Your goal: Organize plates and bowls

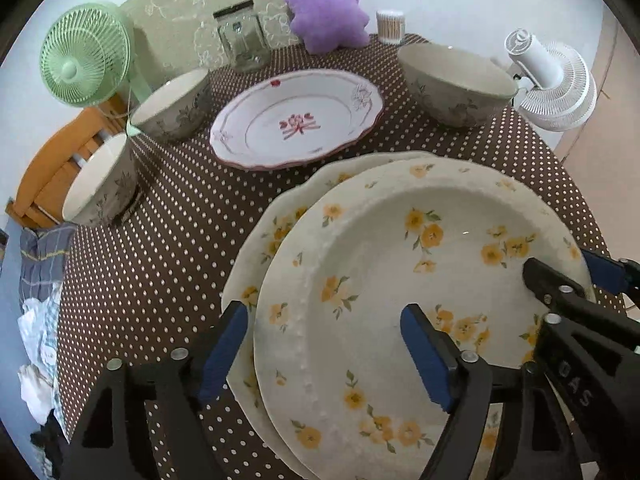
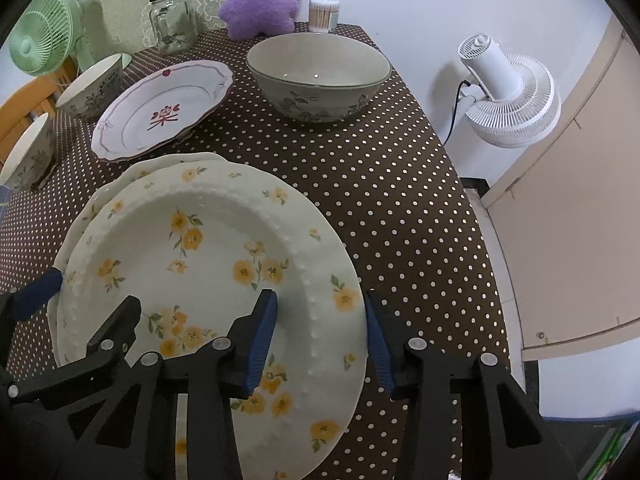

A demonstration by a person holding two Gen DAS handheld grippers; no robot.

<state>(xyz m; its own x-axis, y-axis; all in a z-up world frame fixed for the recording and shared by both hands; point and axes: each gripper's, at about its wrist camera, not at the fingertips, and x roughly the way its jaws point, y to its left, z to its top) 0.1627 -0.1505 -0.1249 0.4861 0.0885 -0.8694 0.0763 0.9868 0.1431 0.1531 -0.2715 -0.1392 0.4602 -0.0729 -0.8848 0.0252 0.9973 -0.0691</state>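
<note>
A cream plate with yellow flowers point(image 1: 400, 280) point(image 2: 208, 256) lies on a second matching plate point(image 1: 276, 216) point(image 2: 120, 176). My left gripper point(image 1: 324, 344) is open, its fingers astride the top plate's left rim. My right gripper point(image 2: 320, 336) is open, its fingers astride the plate's right rim. A white plate with a red flower motif point(image 1: 296, 120) point(image 2: 164, 108) lies behind. A large floral bowl point(image 1: 456, 84) point(image 2: 318, 76) stands at the back right. Two smaller bowls point(image 1: 172, 108) point(image 1: 100, 184) stand at the left.
The table has a brown dotted cloth point(image 2: 400, 200). At the back stand a glass jar point(image 1: 242, 40), a purple plush point(image 1: 326, 6) and a cotton swab tub point(image 1: 392, 26). A green fan point(image 1: 84, 60) is at the left, a white fan point(image 2: 508, 100) off the right edge.
</note>
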